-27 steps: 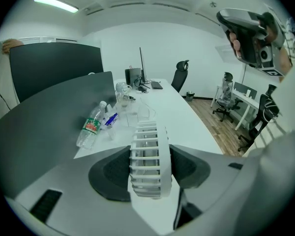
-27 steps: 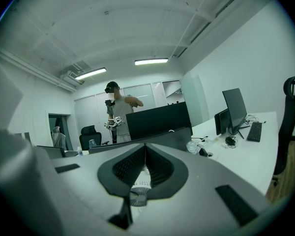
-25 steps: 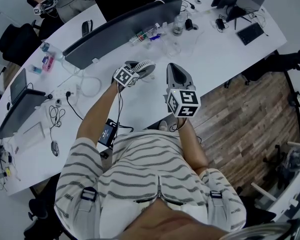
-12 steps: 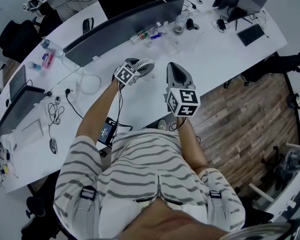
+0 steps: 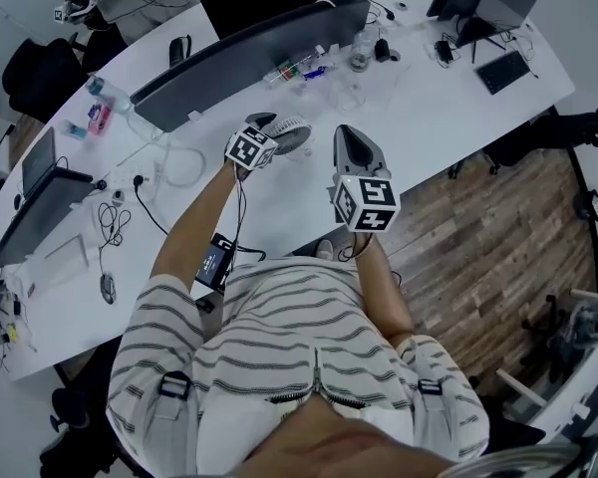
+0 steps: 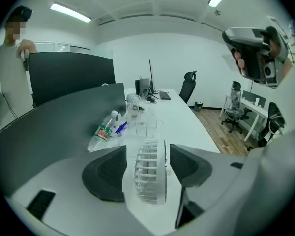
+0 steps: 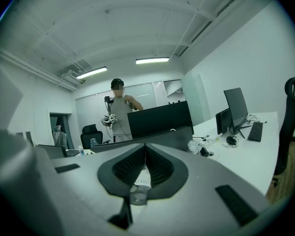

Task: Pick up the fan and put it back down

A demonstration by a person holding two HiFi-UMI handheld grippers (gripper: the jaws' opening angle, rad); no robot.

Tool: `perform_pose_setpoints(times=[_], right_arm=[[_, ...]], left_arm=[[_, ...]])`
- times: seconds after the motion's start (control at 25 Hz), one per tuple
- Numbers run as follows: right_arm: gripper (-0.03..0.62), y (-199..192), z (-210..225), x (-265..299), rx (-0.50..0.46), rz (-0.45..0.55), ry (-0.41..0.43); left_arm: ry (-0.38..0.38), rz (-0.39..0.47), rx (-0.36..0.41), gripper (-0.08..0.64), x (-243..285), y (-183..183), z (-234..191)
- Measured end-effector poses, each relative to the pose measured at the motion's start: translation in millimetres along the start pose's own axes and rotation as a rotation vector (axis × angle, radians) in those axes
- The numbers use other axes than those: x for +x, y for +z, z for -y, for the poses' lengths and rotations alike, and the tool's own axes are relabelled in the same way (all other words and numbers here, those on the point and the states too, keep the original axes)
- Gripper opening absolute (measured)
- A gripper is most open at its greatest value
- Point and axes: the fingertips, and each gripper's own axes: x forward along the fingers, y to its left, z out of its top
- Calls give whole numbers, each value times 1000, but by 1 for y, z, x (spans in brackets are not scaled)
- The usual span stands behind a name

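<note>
A small white fan stands upright on the white desk, just in front of the curved monitor. In the left gripper view the fan is seen edge-on between the two dark pads, with a gap on each side. My left gripper reaches down over it, and its jaws are opening. My right gripper hovers just right of the fan with its jaws shut and nothing in them. In the right gripper view a bit of the fan shows below its closed pads.
A long curved monitor runs behind the fan. A plastic bottle and clear cups lie beyond it. Cables and a power strip lie to the left. The desk's front edge and the wooden floor are to the right. A person stands beyond the monitors.
Hardly anything differs. The left gripper stays at the fan, perhaps a touch higher. The fan keeps its place on the desk, and the right gripper has kept still.
</note>
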Motion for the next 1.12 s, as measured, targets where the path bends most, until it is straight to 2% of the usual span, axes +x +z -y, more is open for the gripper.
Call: perform_pose_setpoints(times=[0.24,0.52,0.68,0.92,1.04,1.12], right_arm=[[12,-1,-4,0,-4,0,10],[12,0,-9,2,-7,-1,22],[12,-1,-15,3,-6,-3,31],[12,-1,-17,5,-3,-2,37],[12,-1,-20,6,-4,-1,44],[12,0,-22,7,-5,1,49]], left_arm=[[41,34,-3,262,-11,12,-1],[197,133,-97,262,-43,44,-3],[270,213,-180,257,-67,62,-3],[350,310,-249,197,-100,84,5],[382,359,-259,131,-115,95,11],[404,387,-266,111,-125,100,16]])
